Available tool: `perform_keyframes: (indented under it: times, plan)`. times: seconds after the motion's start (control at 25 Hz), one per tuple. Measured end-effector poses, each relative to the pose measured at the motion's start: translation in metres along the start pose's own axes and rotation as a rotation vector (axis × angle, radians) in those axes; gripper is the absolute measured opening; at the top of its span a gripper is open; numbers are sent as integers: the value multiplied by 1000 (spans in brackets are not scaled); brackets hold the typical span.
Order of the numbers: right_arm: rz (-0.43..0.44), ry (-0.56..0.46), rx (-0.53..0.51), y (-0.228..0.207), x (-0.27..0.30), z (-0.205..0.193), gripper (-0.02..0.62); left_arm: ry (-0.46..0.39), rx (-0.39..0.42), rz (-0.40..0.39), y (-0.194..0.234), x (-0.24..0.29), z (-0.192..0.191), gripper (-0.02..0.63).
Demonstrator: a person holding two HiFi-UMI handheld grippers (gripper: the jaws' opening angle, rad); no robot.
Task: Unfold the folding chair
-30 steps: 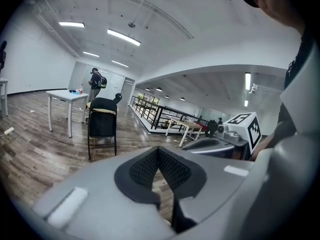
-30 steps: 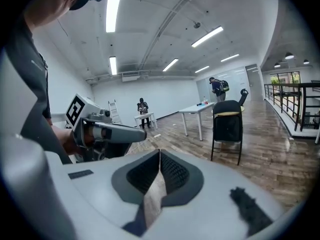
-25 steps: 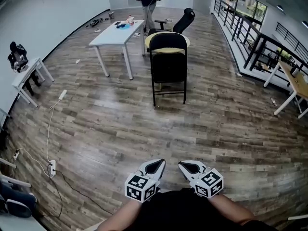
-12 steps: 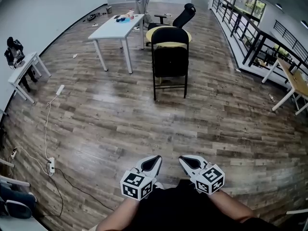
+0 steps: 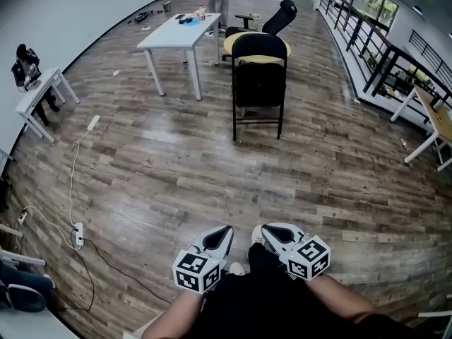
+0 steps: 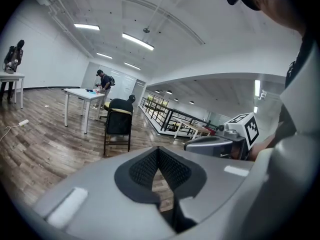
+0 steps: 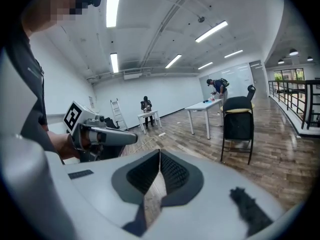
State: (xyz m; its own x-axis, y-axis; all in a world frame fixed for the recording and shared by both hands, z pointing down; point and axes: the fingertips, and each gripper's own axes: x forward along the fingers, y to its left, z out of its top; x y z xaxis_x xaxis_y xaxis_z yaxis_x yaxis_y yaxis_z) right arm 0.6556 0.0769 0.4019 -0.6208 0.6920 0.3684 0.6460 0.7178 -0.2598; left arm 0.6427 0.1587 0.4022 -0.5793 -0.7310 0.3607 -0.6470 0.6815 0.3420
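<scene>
Both grippers empty and clenched. The left gripper (image 5: 223,232) has its ribbed pads (image 6: 150,166) pressed together with nothing between; the right gripper (image 5: 272,230) is the same in its own view. Both are held low, close to my body, at 6 o'clock in the head view.

The folding chair (image 5: 259,83) is at 12 o'clock, well apart from me across bare wood floor (image 5: 176,175). It stands upright on its legs and looks flat, so not unfolded yet. A white table (image 5: 180,34) is at 11 o'clock of it and an office chair (image 5: 277,18) stands just behind.

There is a yellow band at backrest height. I can't tell if that is the chair's own seat pad or something behind it.

Handling, my guess:
- Black tube frame, likely metal. It should be stiff, not fragile and moderately heavy.
- The tube is probably smooth and may slip in the pads.
- The legs may skid on the floor and the whole thing can tip.

Where to grip: one gripper on the backrest top rail to steady it, the other on the seat's front edge to push down. Keep pads clear of the side hinges, which look like a pinch point.
</scene>
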Motion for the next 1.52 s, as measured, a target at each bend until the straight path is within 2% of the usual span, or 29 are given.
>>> perform_keyframes:
  times: [0.24, 0.52, 0.68, 0.76, 0.92, 1.12, 1.24, 1.4, 1.52]
  plan:
    - [47, 21, -19, -2, 18, -2, 8, 9, -19, 21, 11, 5, -6, 8]
    - [66, 32, 20, -34, 50, 6, 8, 13, -63, 41, 42, 32, 12, 8]
    - [72, 32, 83, -65, 67, 10, 8, 80, 16, 25, 54, 67, 16, 8]
    - [63, 39, 120, -84, 77, 10, 8, 112, 24, 9, 59, 87, 21, 8]
    - [55, 22, 159, -124, 96, 26, 8, 127, -12, -13, 76, 131, 52, 8]
    - [58, -19, 170, -169, 112, 64, 8, 119, 30, -11, 95, 174, 101, 8]
    - [55, -41, 163, -197, 118, 81, 8, 110, 1, -14, 102, 197, 116, 8]
    - [50, -62, 203, -234, 126, 91, 8, 97, -112, -28, 110, 222, 124, 8]
    - [43, -73, 218, -252, 131, 96, 8, 96, -140, 8, 124, 230, 130, 8]
